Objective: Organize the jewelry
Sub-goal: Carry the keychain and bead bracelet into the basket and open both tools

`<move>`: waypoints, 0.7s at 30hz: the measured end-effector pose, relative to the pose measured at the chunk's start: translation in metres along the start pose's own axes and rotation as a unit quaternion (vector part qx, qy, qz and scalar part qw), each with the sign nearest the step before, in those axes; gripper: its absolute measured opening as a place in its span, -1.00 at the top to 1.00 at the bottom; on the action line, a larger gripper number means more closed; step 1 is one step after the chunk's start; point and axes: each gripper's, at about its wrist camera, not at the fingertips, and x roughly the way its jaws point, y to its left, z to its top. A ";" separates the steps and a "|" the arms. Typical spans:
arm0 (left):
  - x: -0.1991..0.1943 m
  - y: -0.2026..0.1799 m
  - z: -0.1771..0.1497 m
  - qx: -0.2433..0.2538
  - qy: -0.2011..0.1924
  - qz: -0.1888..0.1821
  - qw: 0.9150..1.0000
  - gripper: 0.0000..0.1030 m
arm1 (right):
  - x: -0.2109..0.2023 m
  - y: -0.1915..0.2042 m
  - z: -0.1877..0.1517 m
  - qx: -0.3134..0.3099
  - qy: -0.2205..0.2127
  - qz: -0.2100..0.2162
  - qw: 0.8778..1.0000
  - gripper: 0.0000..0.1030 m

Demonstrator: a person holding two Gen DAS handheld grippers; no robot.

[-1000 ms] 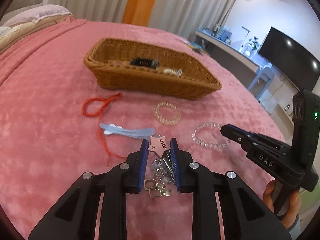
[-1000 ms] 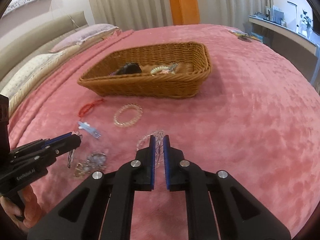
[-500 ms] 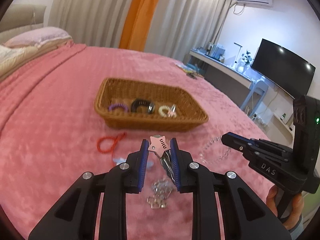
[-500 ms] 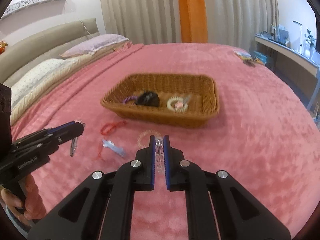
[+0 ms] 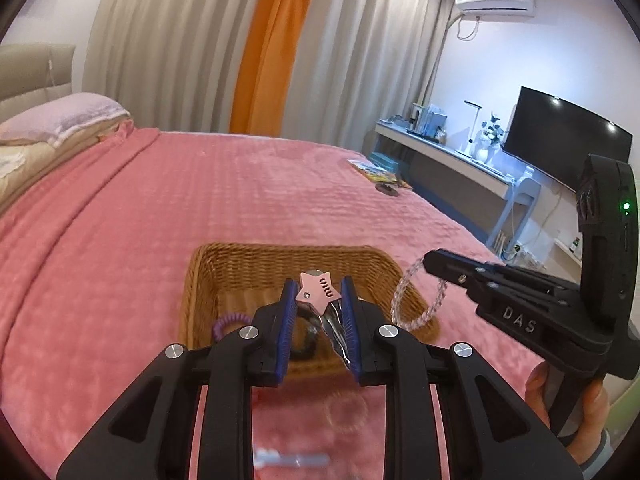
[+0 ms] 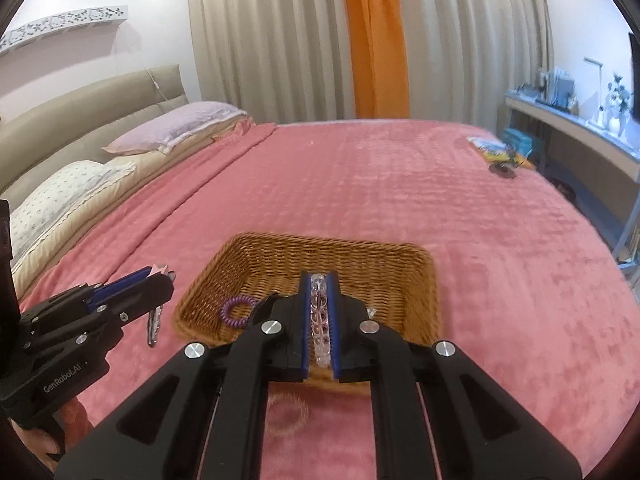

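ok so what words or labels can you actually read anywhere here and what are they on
"DAS": on the side of the right gripper, seen in the left view.
"GenRobot.AI": on the side of the left gripper, seen in the right view.
Star clip in the left gripper: cut-out letters, too small to read surely.
Air conditioner label: too small to read.

**A home bedroom**

A wide bed (image 6: 380,184) under a pink quilted blanket fills the room, with pillows (image 6: 176,128) against a padded beige headboard (image 6: 88,108). Floor-length grey and orange curtains (image 5: 264,48) hang behind, an air conditioner (image 5: 496,0) sits high on the wall, and a television (image 5: 564,136) stands above a desk (image 5: 448,156).
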 end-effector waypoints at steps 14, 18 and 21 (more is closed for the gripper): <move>0.103 0.050 -0.022 -0.023 0.075 0.017 0.997 0.59 | 0.108 -0.038 -0.021 0.050 0.064 -0.003 0.997 0.88; 0.109 0.051 -0.029 -0.022 0.086 0.018 0.996 0.59 | 0.111 -0.046 -0.026 0.061 0.067 -0.009 0.996 0.87; 0.106 0.051 -0.030 -0.024 0.086 0.014 0.996 0.32 | 0.110 -0.049 -0.027 0.065 0.067 -0.012 0.996 0.72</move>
